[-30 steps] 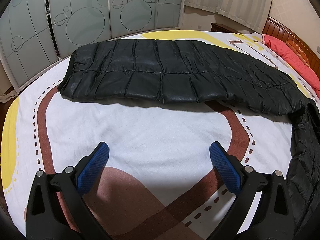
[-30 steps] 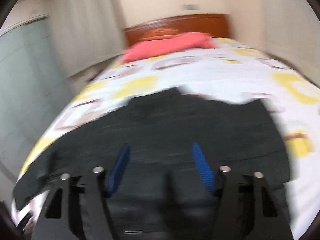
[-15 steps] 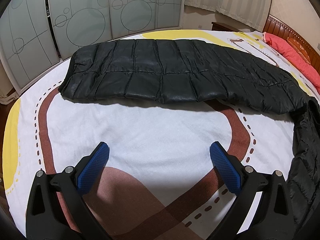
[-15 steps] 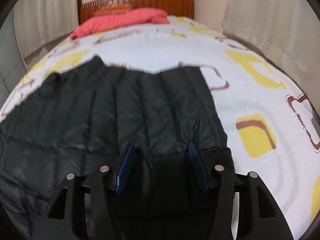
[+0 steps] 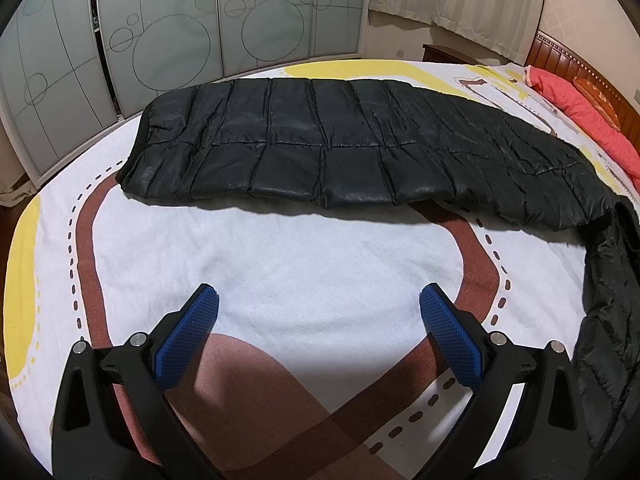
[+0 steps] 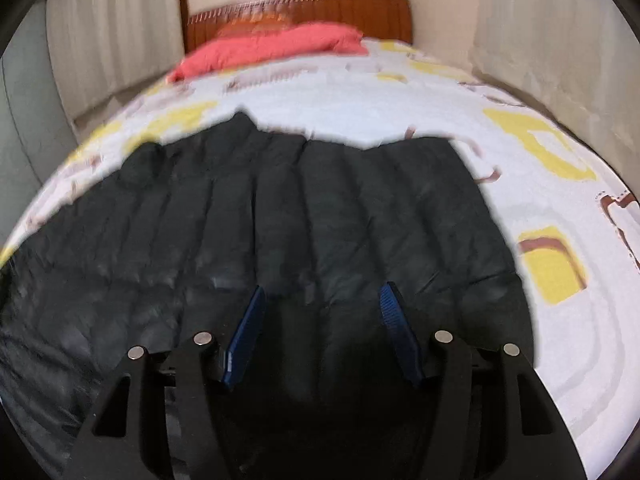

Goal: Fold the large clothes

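A large black quilted down coat point(image 5: 340, 148) lies spread across the bed, its long body stretching from far left to right, with another part point(image 5: 608, 320) hanging down at the right edge of the left wrist view. My left gripper point(image 5: 318, 300) is open and empty above bare bedsheet, short of the coat's near edge. In the right wrist view the coat point(image 6: 280, 216) fills the foreground. My right gripper point(image 6: 323, 296) is open just above the coat, holding nothing.
The bed has a white sheet point(image 5: 320, 264) with brown road and yellow patterns. A red pillow or quilt point(image 6: 272, 50) lies by the wooden headboard point(image 6: 304, 8). Frosted sliding wardrobe doors point(image 5: 180, 28) stand beyond the bed. Curtains line the walls.
The right wrist view has swung around over the coat and moved slightly back; the image is still blurred. The left gripper has barely moved. Both stay open.
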`<action>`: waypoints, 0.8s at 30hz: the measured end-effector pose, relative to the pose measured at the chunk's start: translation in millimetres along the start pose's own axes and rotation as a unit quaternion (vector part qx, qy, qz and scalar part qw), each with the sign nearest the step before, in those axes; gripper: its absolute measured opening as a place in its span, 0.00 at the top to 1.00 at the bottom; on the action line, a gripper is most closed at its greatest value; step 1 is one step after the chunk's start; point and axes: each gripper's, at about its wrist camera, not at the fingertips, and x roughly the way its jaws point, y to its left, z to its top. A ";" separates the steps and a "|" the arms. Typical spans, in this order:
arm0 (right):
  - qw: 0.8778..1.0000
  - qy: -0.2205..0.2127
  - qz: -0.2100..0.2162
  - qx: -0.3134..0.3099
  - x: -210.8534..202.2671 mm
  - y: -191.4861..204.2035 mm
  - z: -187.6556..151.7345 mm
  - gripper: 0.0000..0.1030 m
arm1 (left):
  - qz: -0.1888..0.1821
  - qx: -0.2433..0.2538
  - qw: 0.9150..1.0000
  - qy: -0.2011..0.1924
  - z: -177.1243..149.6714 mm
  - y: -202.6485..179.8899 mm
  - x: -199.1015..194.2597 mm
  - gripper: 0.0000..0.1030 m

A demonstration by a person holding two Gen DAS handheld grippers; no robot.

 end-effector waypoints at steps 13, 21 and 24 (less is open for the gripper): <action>1.000 -0.019 0.002 0.002 0.1 -5.3 -8.4 0.34 | -0.132 -0.201 0.970 -0.038 47.7 100.9 24.7 0.02; 1.000 -0.026 -0.002 0.001 -1.1 -3.3 -9.7 0.33 | -0.090 -0.277 0.955 -0.054 62.0 127.1 29.6 0.59; 1.000 -0.026 -0.001 0.000 -1.3 -3.8 -9.6 0.33 | -0.081 -0.269 0.958 -0.052 65.8 131.8 35.8 0.88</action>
